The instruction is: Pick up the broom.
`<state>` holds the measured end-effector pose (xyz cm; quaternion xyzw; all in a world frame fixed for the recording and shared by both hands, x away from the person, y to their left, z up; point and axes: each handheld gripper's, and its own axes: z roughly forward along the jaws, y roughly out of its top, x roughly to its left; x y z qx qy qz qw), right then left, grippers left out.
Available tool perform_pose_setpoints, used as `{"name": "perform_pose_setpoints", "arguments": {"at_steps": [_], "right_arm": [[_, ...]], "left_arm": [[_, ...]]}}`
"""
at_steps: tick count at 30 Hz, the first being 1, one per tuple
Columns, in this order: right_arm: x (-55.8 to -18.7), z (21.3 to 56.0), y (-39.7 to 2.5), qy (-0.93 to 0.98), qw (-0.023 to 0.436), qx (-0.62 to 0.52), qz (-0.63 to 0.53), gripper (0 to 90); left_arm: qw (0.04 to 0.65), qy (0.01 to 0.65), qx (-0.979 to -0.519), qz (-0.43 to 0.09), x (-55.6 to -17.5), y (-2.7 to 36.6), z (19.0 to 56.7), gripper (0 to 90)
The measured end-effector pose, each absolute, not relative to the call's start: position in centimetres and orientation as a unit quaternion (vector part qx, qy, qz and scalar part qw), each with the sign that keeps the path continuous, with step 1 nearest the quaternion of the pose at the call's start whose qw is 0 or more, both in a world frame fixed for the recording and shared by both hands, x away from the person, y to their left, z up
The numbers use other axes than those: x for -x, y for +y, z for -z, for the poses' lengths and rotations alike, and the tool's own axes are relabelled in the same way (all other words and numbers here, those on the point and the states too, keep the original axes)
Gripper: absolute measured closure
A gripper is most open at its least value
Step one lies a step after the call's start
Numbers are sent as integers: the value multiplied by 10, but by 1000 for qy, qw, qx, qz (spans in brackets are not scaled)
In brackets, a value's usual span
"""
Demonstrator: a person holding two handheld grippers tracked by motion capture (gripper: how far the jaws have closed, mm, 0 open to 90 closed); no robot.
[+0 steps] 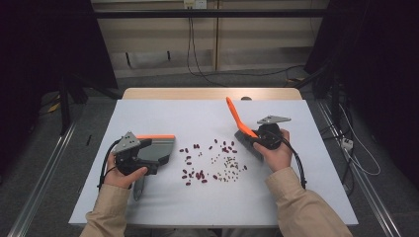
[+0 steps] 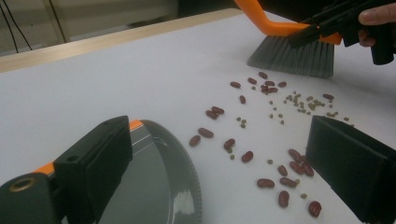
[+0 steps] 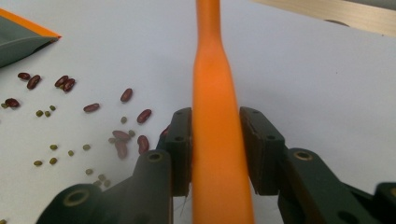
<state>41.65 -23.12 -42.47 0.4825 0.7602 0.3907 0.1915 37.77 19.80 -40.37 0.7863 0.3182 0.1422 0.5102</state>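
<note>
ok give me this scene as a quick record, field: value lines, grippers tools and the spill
left gripper: beside the grey dustpan with orange edge; grip unclear
right gripper: shut on the orange brush handle
brush bristles: grey, just beyond the spill
spill: red beans and small green beans scattered between dustpan and brush
surface: white table

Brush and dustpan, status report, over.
Right gripper shut on brush. Left gripper at dustpan, grip unclear. Beans scattered between, unswept. Nothing in the way.
</note>
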Motion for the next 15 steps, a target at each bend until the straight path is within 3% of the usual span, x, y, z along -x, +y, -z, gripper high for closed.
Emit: {"name": "perform_pose_setpoints", "arguments": {"at_steps": [6,15], "right_arm": [[-424,426,-231,752,183,-494,-397,710],[-422,428,-216,757,220,-474,-393,714]], "left_arm": [[510,320,-786,-142,-378,198,404,74],[510,321,-785,-144,-378,200,404,74]]}}
